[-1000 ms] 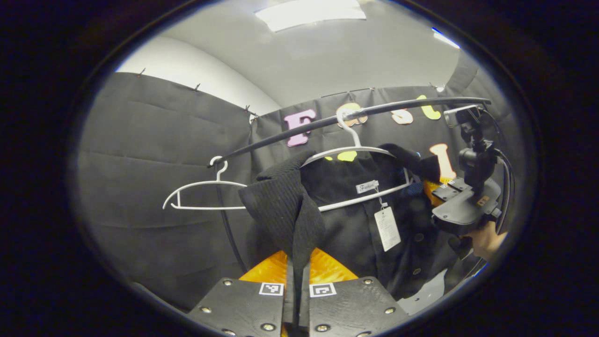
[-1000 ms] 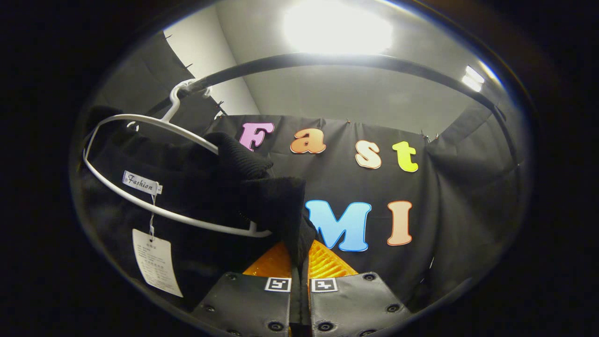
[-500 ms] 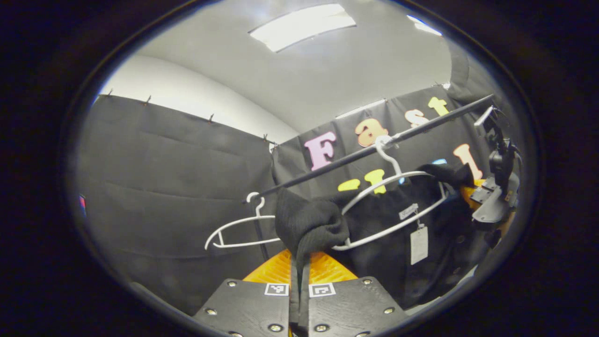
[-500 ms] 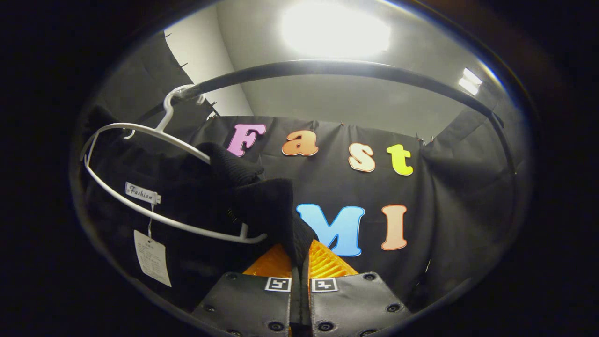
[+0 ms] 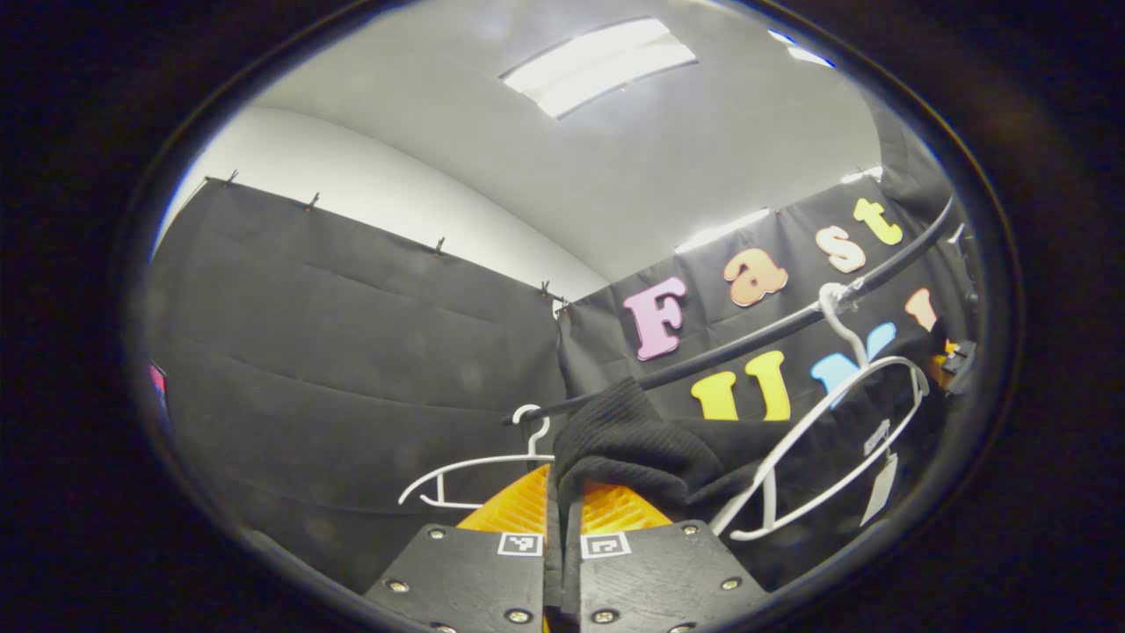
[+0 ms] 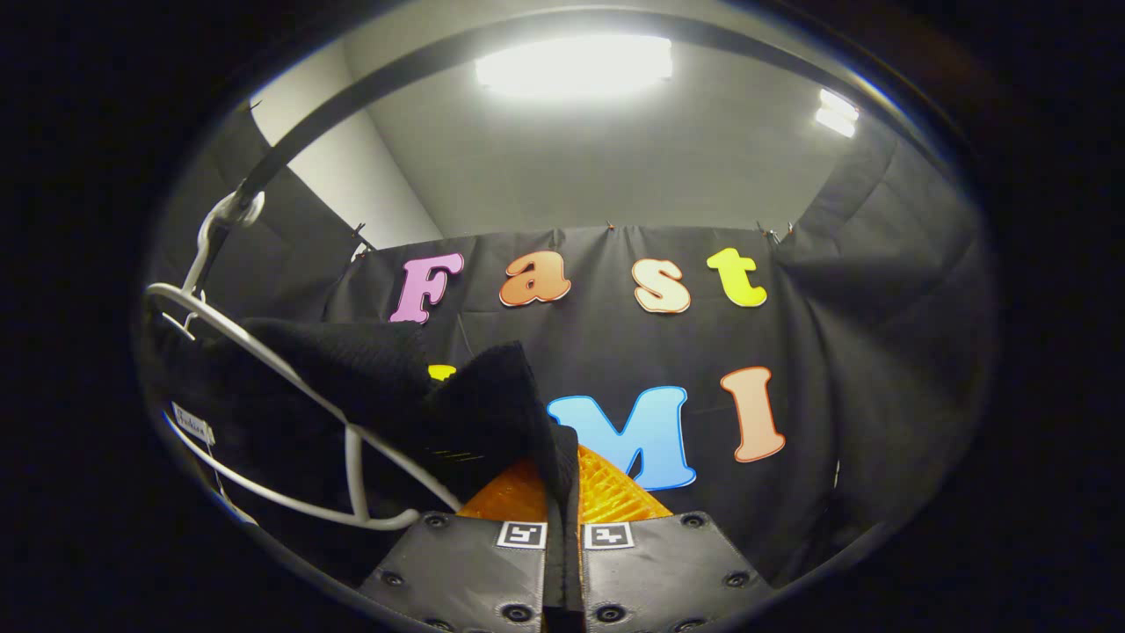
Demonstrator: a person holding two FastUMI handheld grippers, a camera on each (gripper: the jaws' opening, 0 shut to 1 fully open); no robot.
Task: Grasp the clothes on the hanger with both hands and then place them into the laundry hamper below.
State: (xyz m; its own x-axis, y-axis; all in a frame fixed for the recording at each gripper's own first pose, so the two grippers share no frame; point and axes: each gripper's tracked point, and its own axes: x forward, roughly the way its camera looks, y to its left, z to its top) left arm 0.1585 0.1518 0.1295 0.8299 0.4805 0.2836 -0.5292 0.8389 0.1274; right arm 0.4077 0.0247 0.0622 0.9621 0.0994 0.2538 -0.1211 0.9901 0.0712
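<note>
- Your left gripper (image 5: 562,505) is clamped on the black knit garment (image 5: 642,444).
- Your right gripper (image 6: 563,492) pinches its other shoulder beside the white hanger (image 6: 290,387).

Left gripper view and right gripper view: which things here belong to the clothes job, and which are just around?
Part of the job:
black garment
its white hanger
left gripper
right gripper

Just around:
empty hanger
rail
paper tag
ceiling light
</note>
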